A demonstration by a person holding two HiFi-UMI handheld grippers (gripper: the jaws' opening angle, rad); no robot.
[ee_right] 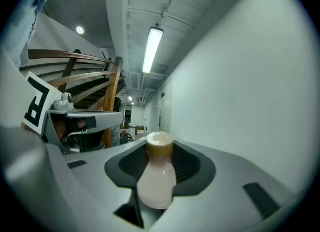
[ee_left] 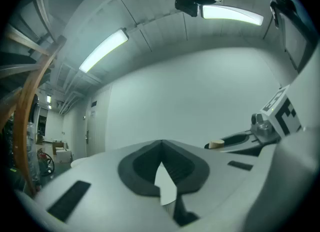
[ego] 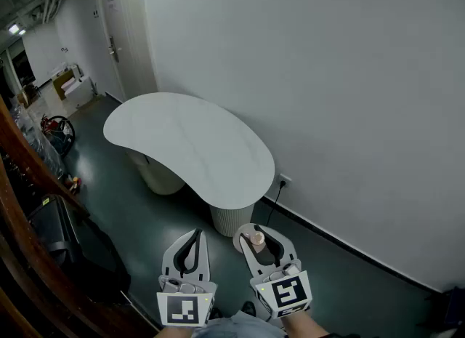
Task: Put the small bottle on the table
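The small bottle (ee_right: 156, 181), pale pink with a tan cap, stands upright between the dark pads of my right gripper (ee_right: 160, 148), which is shut on its body. In the head view this bottle (ego: 256, 239) and right gripper (ego: 256, 229) hang over the dark floor, just short of the near end of the white kidney-shaped table (ego: 189, 147). My left gripper (ego: 197, 232) is beside it to the left, its tips together and nothing held. In its own view, the left gripper (ee_left: 162, 143) shows only a thin pale sliver between the pads.
The table stands on two ribbed white pedestals (ego: 232, 219) against a plain white wall. A wall socket (ego: 284, 181) with a cable sits low behind it. A black case (ego: 73, 242) and a wooden railing (ego: 22, 184) run along the left. A door (ego: 120, 31) is far back.
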